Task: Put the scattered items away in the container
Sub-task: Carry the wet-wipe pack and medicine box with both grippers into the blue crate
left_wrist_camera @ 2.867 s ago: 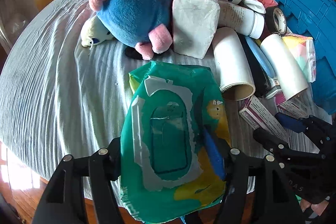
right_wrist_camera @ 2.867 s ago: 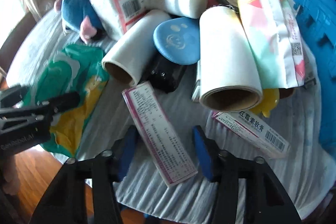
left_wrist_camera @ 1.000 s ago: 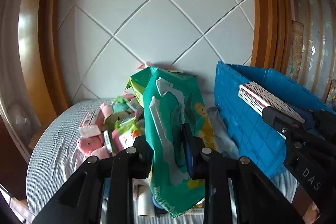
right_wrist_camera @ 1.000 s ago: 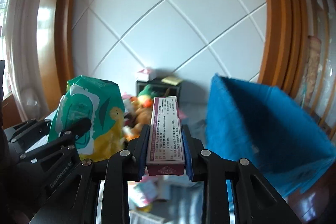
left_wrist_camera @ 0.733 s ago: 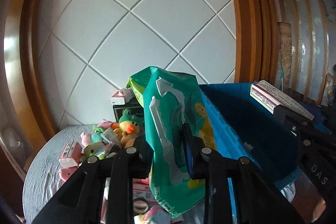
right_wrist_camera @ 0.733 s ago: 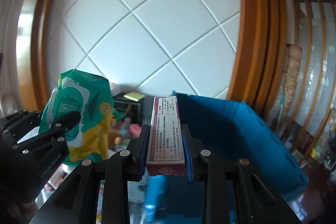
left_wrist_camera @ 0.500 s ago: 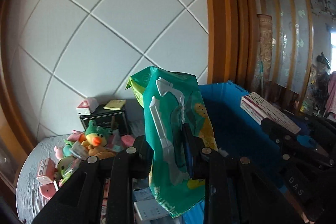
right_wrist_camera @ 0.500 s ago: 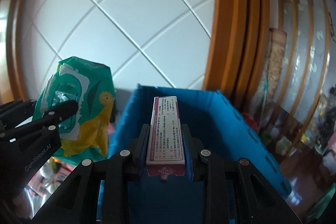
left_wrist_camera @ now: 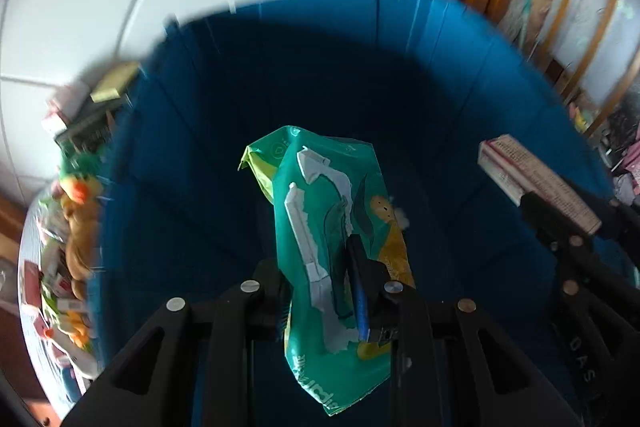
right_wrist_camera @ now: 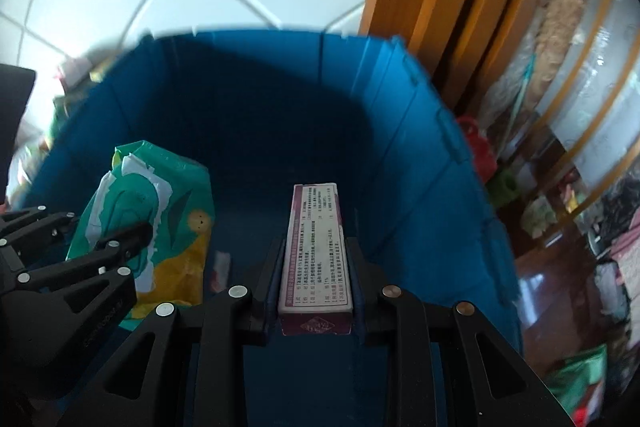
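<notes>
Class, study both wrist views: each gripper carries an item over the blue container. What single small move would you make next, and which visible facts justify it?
Probably open both grippers and let the items drop. The left gripper is shut on the green wipes pack, the right gripper on the long medicine box, and both point down into the blue container, inside its rim, with dark open floor below.

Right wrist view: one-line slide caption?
Right gripper clamps a long maroon-and-white carton over the blue plastic bin.
</notes>
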A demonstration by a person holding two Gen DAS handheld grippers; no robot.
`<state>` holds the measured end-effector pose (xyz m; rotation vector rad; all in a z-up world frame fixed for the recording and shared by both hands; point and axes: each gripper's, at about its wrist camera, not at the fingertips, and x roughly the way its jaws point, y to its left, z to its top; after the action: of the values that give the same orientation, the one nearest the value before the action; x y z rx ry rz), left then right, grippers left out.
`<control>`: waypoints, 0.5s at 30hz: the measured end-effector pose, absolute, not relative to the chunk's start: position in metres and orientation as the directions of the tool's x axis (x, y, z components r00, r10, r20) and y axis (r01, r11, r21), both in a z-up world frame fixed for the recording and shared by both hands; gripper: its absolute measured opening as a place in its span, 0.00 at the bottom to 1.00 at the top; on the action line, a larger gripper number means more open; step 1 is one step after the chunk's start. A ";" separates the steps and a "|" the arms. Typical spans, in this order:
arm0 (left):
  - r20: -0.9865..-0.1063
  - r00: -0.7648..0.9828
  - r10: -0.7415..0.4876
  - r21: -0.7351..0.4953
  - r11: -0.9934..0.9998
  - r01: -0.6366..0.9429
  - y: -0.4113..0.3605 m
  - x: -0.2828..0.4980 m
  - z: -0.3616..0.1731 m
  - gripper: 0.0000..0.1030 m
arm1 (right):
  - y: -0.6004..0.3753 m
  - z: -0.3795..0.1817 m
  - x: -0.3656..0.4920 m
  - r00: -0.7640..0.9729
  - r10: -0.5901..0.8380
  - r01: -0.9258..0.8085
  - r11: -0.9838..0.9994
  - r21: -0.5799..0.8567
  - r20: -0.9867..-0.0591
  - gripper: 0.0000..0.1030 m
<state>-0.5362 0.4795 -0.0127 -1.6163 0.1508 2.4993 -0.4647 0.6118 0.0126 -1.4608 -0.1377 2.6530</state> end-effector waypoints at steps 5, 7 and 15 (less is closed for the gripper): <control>-0.964 -0.267 0.007 0.038 -0.986 -0.163 0.502 -0.562 -0.068 0.24 | 0.627 -0.061 -0.500 -0.357 0.140 -0.010 -0.989 -0.147 -0.924 0.27; -0.980 -0.197 0.013 0.022 -0.984 -0.175 0.508 -0.563 -0.091 0.24 | 0.636 -0.094 -0.508 -0.263 0.126 -0.017 -0.992 -0.126 -0.956 0.27; -0.999 -0.048 -0.024 0.034 -0.975 -0.218 0.530 -0.551 -0.138 0.25 | 0.653 -0.169 -0.508 -0.047 0.160 0.005 -0.987 -0.161 -0.986 0.27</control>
<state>-0.5506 0.5300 -0.1385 -2.0695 0.2653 2.1646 -0.5082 0.6525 -0.1691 -2.0915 -0.1827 2.1903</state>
